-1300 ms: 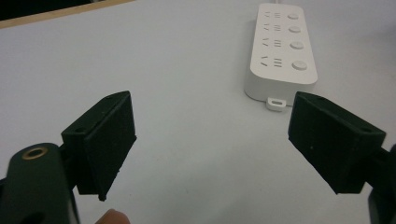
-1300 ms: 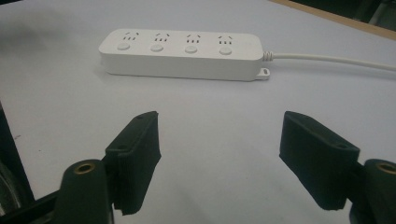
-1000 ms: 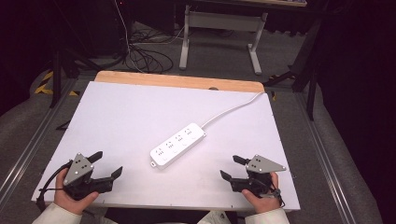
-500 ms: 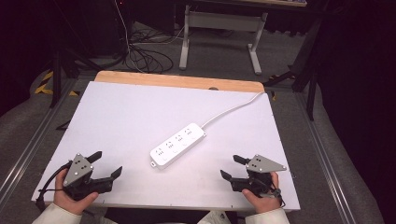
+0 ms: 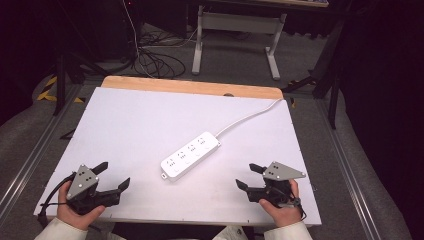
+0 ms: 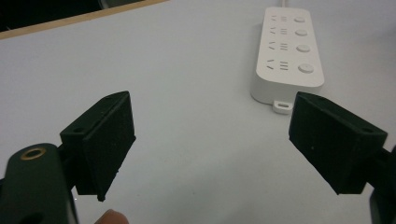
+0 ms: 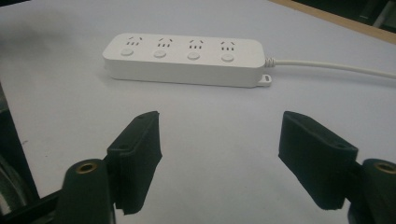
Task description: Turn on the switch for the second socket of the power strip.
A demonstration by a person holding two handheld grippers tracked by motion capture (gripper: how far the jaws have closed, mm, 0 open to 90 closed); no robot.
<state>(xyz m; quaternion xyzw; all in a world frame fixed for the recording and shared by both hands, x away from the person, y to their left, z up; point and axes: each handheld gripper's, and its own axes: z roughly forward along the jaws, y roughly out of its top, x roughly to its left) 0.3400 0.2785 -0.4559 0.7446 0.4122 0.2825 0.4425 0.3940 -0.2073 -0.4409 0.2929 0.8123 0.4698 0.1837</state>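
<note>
A white power strip point(image 5: 190, 155) lay flat near the middle of the surface point(image 5: 140, 120), set at a slant, with its four sockets and four round buttons facing up. Its white cord point(image 5: 247, 118) ran from the far end toward the far right corner of the surface. A wooden strip point(image 5: 190, 87) bordered the far edge.

The left gripper point(image 5: 113, 176) was held low at the near left corner, pointing toward the power strip. Its fingers point(image 6: 100, 140) were spread wide with nothing between them, and they stood well apart from the power strip's near end.

The right gripper point(image 5: 250, 176) was held low by the near edge, toward the near right corner, pointing inward across the surface. Its fingers point(image 7: 135, 154) were likewise spread wide and empty, with bare surface between them and the long side of the power strip.

Neither gripper touched the power strip. Both hands rested at the near edge, sleeves just visible.
</note>
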